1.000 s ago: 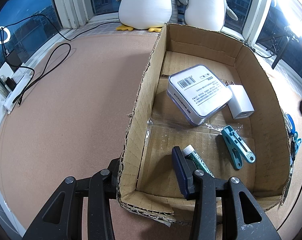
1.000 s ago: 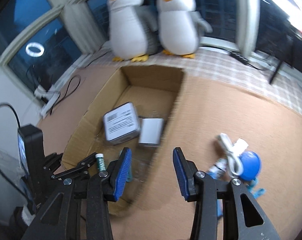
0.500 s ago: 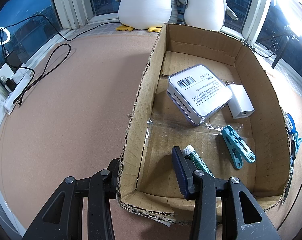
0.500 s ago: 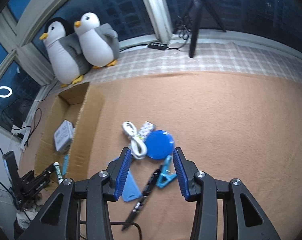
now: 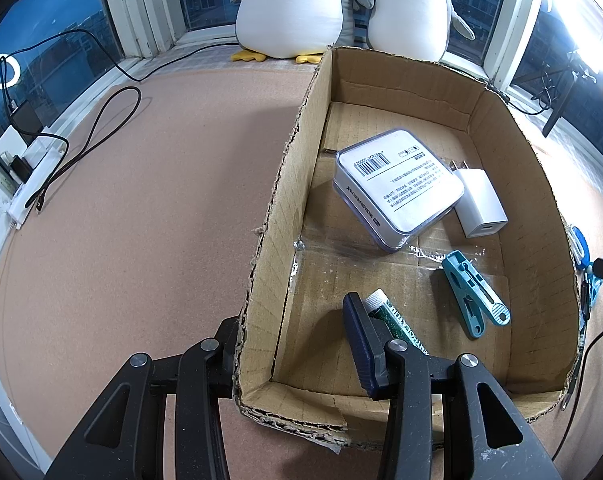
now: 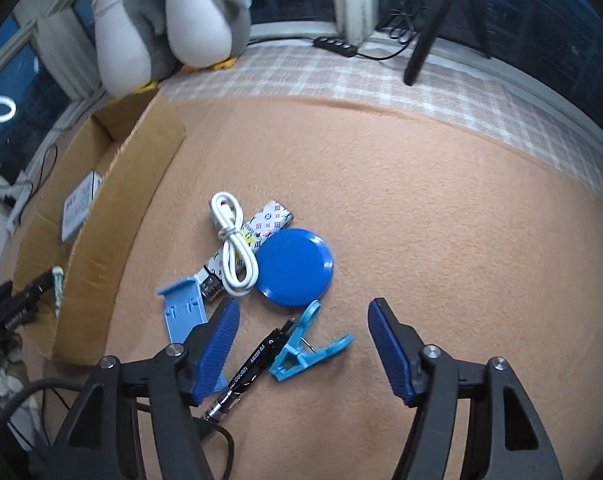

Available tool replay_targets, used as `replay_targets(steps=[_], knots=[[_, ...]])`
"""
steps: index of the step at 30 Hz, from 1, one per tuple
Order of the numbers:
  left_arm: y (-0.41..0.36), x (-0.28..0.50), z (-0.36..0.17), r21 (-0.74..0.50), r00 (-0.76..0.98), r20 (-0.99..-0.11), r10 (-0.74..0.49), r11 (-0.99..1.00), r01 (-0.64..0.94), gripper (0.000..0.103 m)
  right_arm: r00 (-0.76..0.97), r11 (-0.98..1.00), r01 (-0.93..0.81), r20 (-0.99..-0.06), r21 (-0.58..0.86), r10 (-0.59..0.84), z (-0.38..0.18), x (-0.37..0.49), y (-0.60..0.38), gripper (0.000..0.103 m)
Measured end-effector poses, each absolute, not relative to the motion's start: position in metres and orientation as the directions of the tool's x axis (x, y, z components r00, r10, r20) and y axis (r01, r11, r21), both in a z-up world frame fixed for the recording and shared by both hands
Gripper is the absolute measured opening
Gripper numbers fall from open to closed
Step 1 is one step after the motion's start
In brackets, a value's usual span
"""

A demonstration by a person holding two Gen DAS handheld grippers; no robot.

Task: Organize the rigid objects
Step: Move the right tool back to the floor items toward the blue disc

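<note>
Right tool (image 6: 303, 344) just opened wide, empty, blue clip (image 6: 307, 344) between its fingers, untouched.

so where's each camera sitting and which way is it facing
Left wrist: on the left claw, angled down into the box whose wall it straddles; both fingers show, shut on that wall.
Right wrist: on the right claw, angled down at the blue clip, pen and disc; jaws have just been opening, nothing pinched.
Shared: box, penguins, tube.
</note>
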State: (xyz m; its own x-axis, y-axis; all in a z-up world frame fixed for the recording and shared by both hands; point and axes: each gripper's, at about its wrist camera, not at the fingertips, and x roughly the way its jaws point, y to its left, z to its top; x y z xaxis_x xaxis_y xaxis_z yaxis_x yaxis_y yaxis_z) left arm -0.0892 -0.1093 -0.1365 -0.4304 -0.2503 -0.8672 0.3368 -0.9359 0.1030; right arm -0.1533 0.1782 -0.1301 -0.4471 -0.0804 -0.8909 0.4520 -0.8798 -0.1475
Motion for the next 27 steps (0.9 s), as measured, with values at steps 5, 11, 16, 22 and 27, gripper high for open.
replay_targets(steps=[5, 11, 16, 22, 27], knots=[[-0.109, -0.089, -0.136, 0.102, -0.430, -0.868, -0.250, -0.936, 0.338, 0.045, -0.463, -0.840, 0.492, -0.886, -0.230, -0.028, -0.138, -0.155, 0.168, 0.063], [-0.109, -0.090, -0.136, 0.100, -0.429, -0.868, -0.248, -0.936, 0.338, 0.045, -0.475, -0.797, 0.526, -0.880, -0.297, 0.014, -0.146, -0.160, 0.161, 0.063], [-0.109, -0.090, -0.138, 0.096, -0.429, -0.870, -0.245, -0.936, 0.339, 0.045, -0.486, -0.789, 0.526, -0.874, -0.317, 0.027, -0.149, -0.170, 0.159, 0.063], [-0.108, -0.090, -0.138, 0.095, -0.429, -0.870, -0.244, -0.936, 0.340, 0.045, -0.493, -0.796, 0.517, -0.870, -0.315, 0.024, -0.150, -0.180, 0.159, 0.063], [-0.108, -0.090, -0.138, 0.096, -0.429, -0.870, -0.245, -0.935, 0.340, 0.045, -0.482, -0.816, 0.501, -0.876, -0.289, 0.014, -0.148, -0.189, 0.163, 0.063]])
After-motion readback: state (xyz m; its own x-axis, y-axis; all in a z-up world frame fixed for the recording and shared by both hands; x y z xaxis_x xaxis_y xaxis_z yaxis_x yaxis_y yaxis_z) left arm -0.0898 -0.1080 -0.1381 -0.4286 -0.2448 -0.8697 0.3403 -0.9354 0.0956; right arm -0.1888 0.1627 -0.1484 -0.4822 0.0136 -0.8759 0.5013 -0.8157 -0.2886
